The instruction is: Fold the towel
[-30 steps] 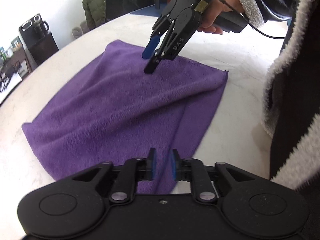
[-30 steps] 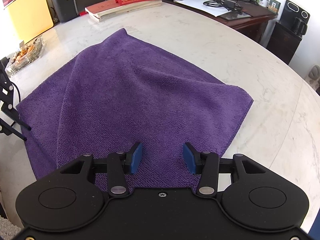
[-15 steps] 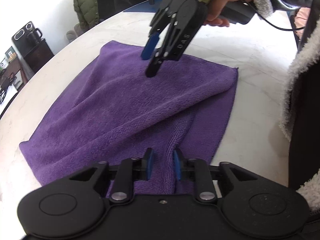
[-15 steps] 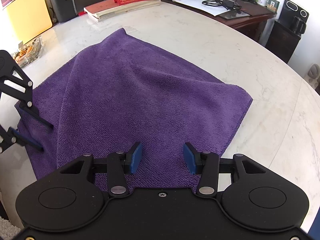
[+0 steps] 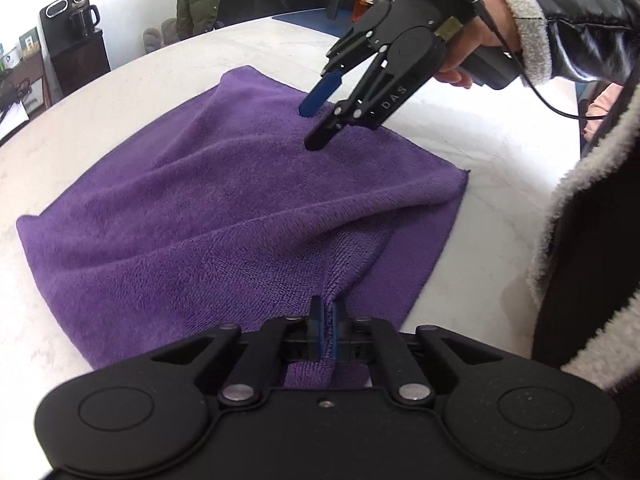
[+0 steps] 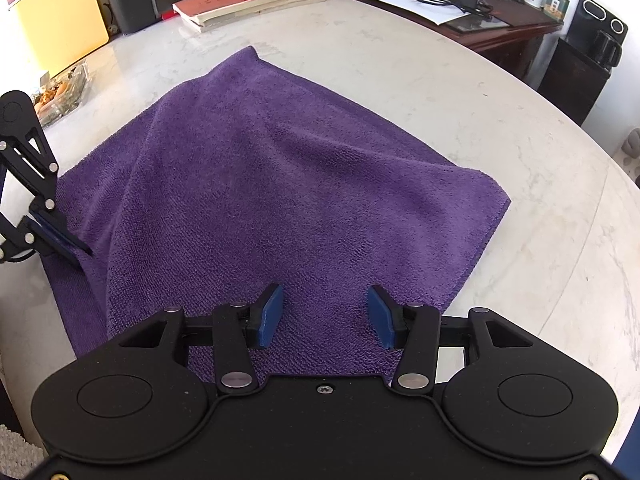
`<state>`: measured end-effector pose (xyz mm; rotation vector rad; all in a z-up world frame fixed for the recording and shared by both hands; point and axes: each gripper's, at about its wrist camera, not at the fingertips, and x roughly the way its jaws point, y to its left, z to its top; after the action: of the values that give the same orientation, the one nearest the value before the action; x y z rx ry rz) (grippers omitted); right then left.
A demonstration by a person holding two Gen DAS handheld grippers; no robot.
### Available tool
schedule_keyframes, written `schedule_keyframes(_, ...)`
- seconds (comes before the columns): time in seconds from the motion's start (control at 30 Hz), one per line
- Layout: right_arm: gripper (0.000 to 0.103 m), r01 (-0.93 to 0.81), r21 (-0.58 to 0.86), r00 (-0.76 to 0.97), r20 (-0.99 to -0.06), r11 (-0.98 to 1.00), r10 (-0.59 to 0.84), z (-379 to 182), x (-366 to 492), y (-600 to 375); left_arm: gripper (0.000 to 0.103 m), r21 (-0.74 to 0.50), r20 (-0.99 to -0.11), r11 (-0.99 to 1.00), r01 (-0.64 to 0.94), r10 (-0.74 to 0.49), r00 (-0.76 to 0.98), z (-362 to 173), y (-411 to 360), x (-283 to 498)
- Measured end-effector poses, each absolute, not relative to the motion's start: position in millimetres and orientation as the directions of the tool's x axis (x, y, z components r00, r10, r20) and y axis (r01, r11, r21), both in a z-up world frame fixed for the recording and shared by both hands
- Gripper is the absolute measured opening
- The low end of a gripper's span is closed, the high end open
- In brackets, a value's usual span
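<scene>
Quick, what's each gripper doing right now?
Left gripper: closed, pinching the purple terry towel.
Right gripper: open, empty, above the towel.

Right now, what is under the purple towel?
The towel lies on a marble table. A lower towel layer shows near the left gripper; anything else beneath is hidden.

Round white marbled counter [image 6: 400, 80] carrying purple towel [image 6: 280, 180] lying rumpled and partly doubled over near its middle, stacked books [image 6: 256, 6] sitting at far edge, glass dish of snacks [image 6: 60, 96] resting left of towel
</scene>
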<state>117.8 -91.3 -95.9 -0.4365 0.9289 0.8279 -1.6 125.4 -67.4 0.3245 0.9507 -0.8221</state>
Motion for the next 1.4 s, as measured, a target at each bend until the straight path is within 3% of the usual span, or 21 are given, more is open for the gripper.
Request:
schedule_keyframes(0.47,0.053,-0.784,0.0,0.338,-0.838,0.621,0.428,-96,120,-92,0.005,-0.03,-0.861,0.604,0.796,-0.42,0.286,-70,118,-29)
schedule_keyframes(0.9,0.055,-0.781,-0.005,0.348,-0.834,0.625,0.428,-96,120,-95,0.011,-0.108,-0.861,0.66,0.743,-0.436,0.262,-62,138,-55)
schedule_keyframes(1.1,0.055,-0.781,-0.006,0.349,-0.834,0.624,0.428,-97,121,-96,0.011,-0.044,-0.849,0.764,0.643,-0.368,0.379,-57,159,-48)
schedule_keyframes(1.4,0.055,-0.779,-0.01,0.351,-0.835,0.627,0.423,-97,119,-94,0.018,0.129,-0.871,0.694,0.708,-0.261,0.415,-68,153,-50)
